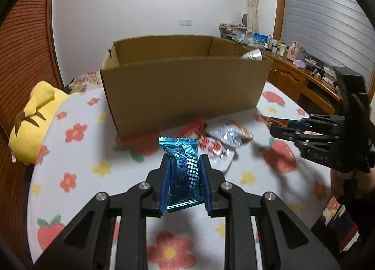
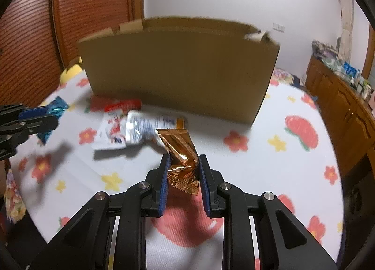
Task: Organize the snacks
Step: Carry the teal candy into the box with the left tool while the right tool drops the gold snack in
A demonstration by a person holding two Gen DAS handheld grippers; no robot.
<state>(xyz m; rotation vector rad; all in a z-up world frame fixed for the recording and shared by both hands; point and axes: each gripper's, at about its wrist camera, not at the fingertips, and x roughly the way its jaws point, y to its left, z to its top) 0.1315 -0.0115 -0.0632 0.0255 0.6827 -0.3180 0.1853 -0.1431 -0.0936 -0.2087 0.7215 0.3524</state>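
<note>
Before box (image 1: 182,96), grippers (both) grip snacks.

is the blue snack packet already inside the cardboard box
No, the blue snack packet is clamped between the fingers of the left gripper, in front of the cardboard box and outside it.

Place: home bedroom.
Surface: bed (image 1: 77,115) under a flower-and-strawberry sheet.
Soft toy: yellow plush (image 1: 35,120) at the bed's edge.
Furniture: wooden sideboard (image 1: 302,77) crowded with bottles and small items.
Walls: white, curtain (image 1: 253,0), slatted wooden door (image 2: 93,12).
</note>
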